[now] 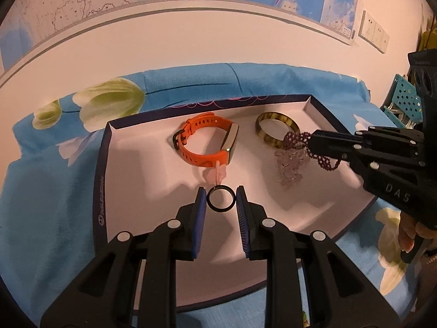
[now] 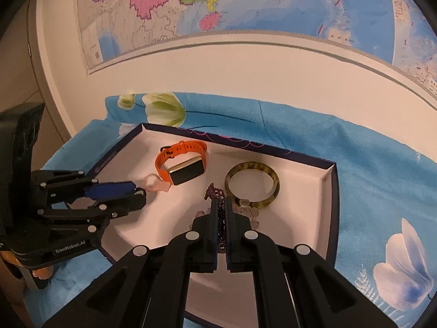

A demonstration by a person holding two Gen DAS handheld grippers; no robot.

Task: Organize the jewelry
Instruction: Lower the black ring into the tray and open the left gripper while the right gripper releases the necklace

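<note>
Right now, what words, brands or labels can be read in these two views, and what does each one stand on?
"DAS": black body of the right gripper, seen from the left wrist view; cut off, perhaps part of a longer word.
"GenRobot.AI": black body of the left gripper, seen from the right wrist view.
Logo and lettering on the left wall of the dark blue shallow box: too blurred to read.
Print on the coloured wall map: too small to read.

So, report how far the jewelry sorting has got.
Done, apparently: the orange watch and the bangle lie in the tray. In hand: the left gripper pinches a black ring with a pink charm over the tray; the right gripper is shut on a purple beaded bracelet. Left: setting both down.
</note>
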